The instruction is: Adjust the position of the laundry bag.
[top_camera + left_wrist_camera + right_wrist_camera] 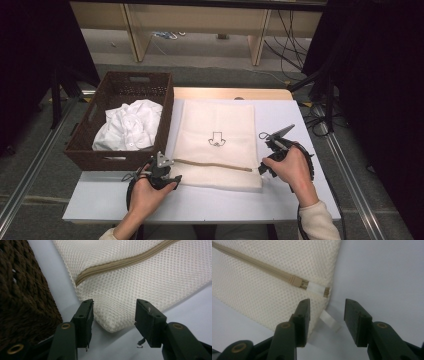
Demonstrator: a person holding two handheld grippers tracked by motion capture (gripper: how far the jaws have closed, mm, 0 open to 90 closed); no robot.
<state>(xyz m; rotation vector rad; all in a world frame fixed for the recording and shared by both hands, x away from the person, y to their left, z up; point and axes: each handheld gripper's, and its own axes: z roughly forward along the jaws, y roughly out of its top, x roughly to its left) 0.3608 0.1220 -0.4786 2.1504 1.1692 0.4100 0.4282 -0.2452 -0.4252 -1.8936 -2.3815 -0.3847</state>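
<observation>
A cream mesh laundry bag (217,125) lies flat on the white table (200,205), with a tan zipper (212,165) running across its near end. My left gripper (170,172) is at the bag's near left corner. In the left gripper view its jaws (113,305) stand open on either side of that corner (112,322), pads clear of the mesh. My right gripper (263,167) is at the bag's near right edge. Its open jaws (327,303) straddle the edge just below the zipper slider (295,281), with a white tag (330,322) between them.
A brown wicker basket (120,162) stands against the bag's left side and holds a crumpled white garment (131,125). Its woven wall (22,302) is close beside my left gripper. Bare table lies right of the bag (382,272) and along the front edge.
</observation>
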